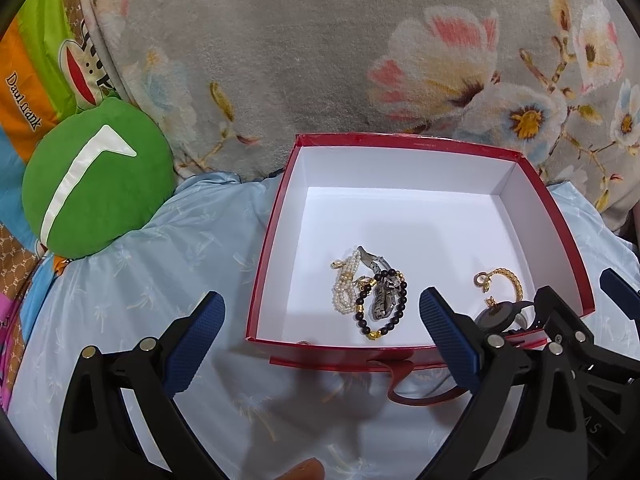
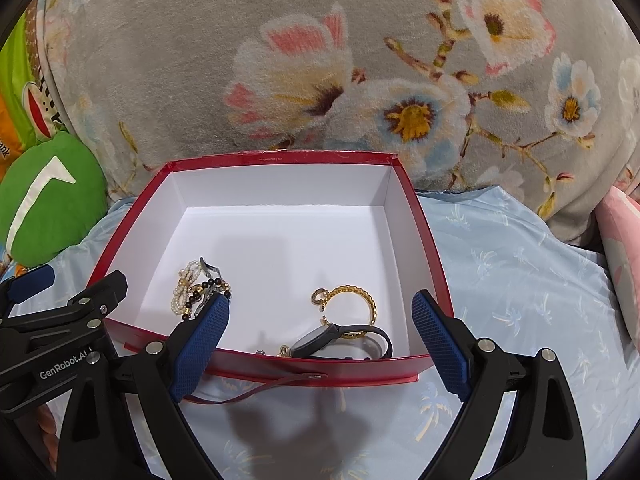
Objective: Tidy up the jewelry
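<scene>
A red box [image 1: 276, 204] with a white inside sits on the light blue sheet; it also shows in the right wrist view [image 2: 424, 216]. Inside lie a pearl bracelet [image 1: 346, 286], a black bead bracelet [image 1: 384, 326] over a metal watch [image 1: 382, 300], a gold chain bracelet [image 2: 354, 300] and a dark watch [image 2: 336, 342]. My left gripper [image 1: 320, 336] is open and empty in front of the box. My right gripper [image 2: 320, 344] is open and empty at the box's near wall, close to the dark watch.
A green round cushion [image 1: 94, 178] lies left of the box. A grey floral blanket [image 1: 320, 48] rises behind it. A red strap [image 2: 256, 390] hangs from the box front. A pink item [image 2: 622, 264] lies at the far right.
</scene>
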`<state>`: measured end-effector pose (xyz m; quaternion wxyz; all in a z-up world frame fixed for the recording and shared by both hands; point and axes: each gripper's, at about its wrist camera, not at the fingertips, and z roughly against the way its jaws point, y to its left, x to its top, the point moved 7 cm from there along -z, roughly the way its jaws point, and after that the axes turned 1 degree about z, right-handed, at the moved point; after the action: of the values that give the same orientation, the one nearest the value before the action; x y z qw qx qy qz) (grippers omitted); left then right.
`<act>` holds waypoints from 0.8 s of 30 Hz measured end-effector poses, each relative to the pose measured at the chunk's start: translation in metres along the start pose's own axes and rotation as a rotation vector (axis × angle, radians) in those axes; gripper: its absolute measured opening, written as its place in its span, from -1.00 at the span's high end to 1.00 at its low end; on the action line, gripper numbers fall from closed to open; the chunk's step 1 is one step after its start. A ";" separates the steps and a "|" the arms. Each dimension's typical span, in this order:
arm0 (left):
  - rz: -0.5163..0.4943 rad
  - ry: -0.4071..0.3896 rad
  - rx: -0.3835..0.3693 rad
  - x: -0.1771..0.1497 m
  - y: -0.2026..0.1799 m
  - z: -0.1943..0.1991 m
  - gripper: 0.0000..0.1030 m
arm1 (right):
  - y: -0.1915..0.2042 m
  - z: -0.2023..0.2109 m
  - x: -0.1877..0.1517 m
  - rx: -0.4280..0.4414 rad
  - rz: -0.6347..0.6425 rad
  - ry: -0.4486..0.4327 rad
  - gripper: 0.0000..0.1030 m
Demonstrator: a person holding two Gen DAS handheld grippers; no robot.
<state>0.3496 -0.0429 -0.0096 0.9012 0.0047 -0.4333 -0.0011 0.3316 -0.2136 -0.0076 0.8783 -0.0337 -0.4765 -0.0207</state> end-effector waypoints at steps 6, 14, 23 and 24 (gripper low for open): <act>0.002 0.001 0.000 0.000 0.000 0.001 -0.85 | -0.001 0.001 -0.001 0.001 -0.001 -0.002 -0.76; -0.004 0.005 0.001 -0.002 0.000 0.001 -0.85 | -0.001 0.001 -0.001 0.001 -0.003 -0.001 -0.76; -0.002 0.011 0.001 -0.002 0.000 0.000 -0.85 | -0.001 0.001 -0.001 0.000 -0.003 -0.001 -0.76; -0.001 0.012 0.000 -0.002 0.000 0.001 -0.85 | -0.001 0.001 -0.001 0.000 -0.003 -0.001 -0.76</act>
<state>0.3481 -0.0431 -0.0105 0.9039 0.0050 -0.4277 -0.0013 0.3302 -0.2148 -0.0081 0.8780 -0.0331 -0.4769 -0.0220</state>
